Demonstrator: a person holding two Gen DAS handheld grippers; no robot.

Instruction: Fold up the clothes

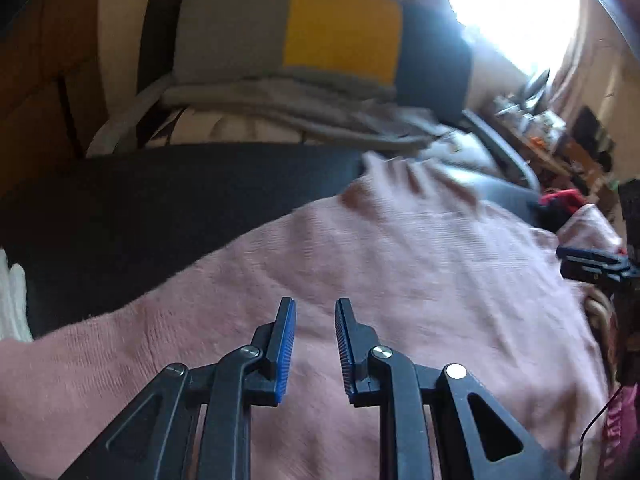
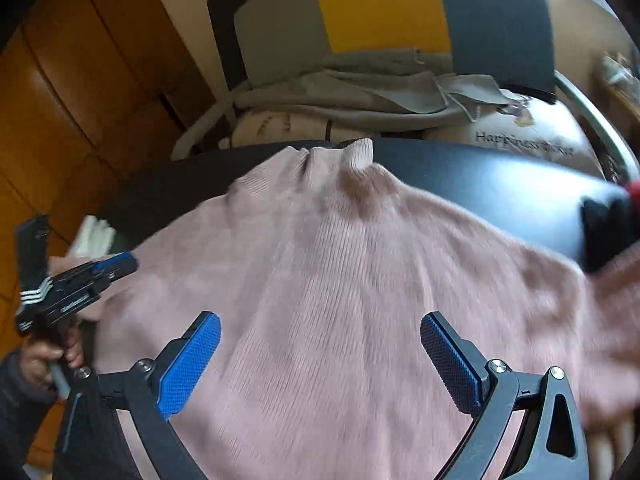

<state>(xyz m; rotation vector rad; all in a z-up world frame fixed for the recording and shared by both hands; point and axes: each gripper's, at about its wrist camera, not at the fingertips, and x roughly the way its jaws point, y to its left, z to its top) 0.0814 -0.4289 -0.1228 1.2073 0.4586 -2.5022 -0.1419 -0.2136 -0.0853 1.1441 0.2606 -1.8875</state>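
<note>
- Hovering over a pink ribbed sweater (image 2: 340,300), I hold my right gripper (image 2: 320,328) with its jaws spread wide and nothing between the blue pads (image 2: 192,360).
- My left gripper (image 1: 315,312) has its jaws standing a narrow gap apart, released, with only the pink knit showing below them.
- The sweater lies spread on a black table (image 1: 160,192), its ribbed collar (image 2: 356,152) toward the far edge and a sleeve trailing off to the right.
- In the right wrist view my left gripper (image 2: 116,266) sits at the sweater's left edge, gripped by a hand (image 2: 56,356) in a dark sleeve.
- In the left wrist view my right gripper (image 1: 592,264) shows at the far right, blurred.
- Beyond the table a chair carries a grey, yellow and navy panel (image 1: 320,32), with grey clothes (image 2: 340,92) heaped below it.
- A white cushion (image 2: 532,136) behind the table bears dark lettering that begins "Happiness"; the second word is too blurred to read.
- A white folded item (image 2: 96,232) lies at the table's left edge.
- Wooden cabinet doors (image 2: 80,100) stand to the left.
</note>
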